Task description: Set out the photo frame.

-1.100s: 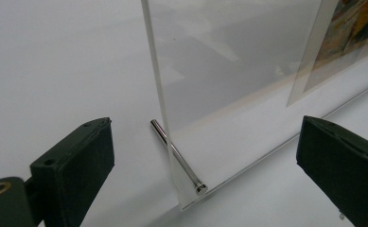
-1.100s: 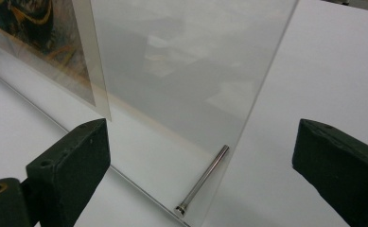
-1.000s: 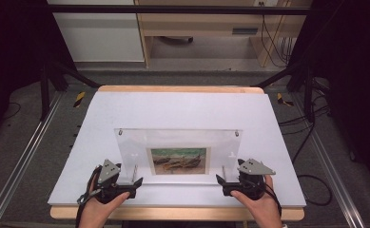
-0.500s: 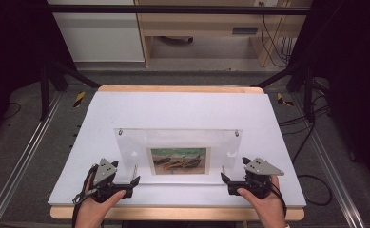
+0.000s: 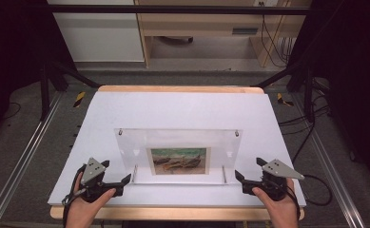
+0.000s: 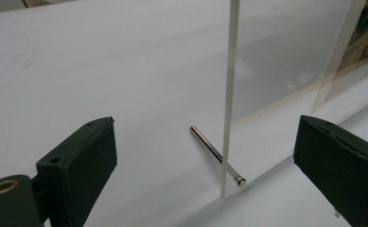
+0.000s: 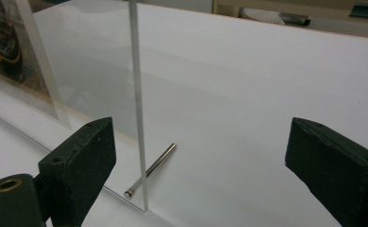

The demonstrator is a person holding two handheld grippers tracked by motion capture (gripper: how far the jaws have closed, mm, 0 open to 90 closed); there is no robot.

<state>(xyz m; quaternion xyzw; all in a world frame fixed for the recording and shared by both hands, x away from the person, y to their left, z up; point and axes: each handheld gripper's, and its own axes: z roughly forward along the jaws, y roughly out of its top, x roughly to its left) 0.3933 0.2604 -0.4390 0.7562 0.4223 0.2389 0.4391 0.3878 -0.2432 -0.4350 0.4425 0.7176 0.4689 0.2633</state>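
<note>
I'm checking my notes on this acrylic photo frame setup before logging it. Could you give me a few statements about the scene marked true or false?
1. The acrylic photo frame stands upright on the white table. True.
2. The left gripper is shut on the frame. False: its jaws are open, with the frame's edge between them, untouched.
3. A metal pin runs through the frame's lower corner. True.
4. The right gripper holds the picture. False: it is open, beside the frame.
5. The frame is empty. False: it shows a picture of boats.
</note>
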